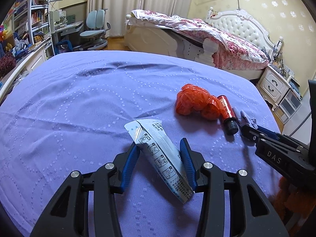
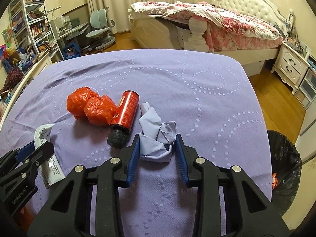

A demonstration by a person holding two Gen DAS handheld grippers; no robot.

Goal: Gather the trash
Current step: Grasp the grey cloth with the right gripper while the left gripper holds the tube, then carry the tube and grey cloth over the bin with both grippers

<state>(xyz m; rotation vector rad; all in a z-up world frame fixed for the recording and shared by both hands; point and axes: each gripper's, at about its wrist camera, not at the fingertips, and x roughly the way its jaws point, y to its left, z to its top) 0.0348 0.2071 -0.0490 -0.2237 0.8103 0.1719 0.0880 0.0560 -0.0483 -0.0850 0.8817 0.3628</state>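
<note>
A white printed packet lies on the purple cloth between the fingers of my left gripper, whose jaws are open around it. A crumpled pale-blue paper lies between the fingers of my right gripper, also open around it. A red bottle with a black cap and a crumpled orange plastic bag lie just left of the paper. In the left wrist view the bag and bottle sit to the right, with my right gripper beside them.
A bin lined with a black bag stands on the floor past the table's right edge. A bed, a nightstand, a desk chair and bookshelves stand beyond the table.
</note>
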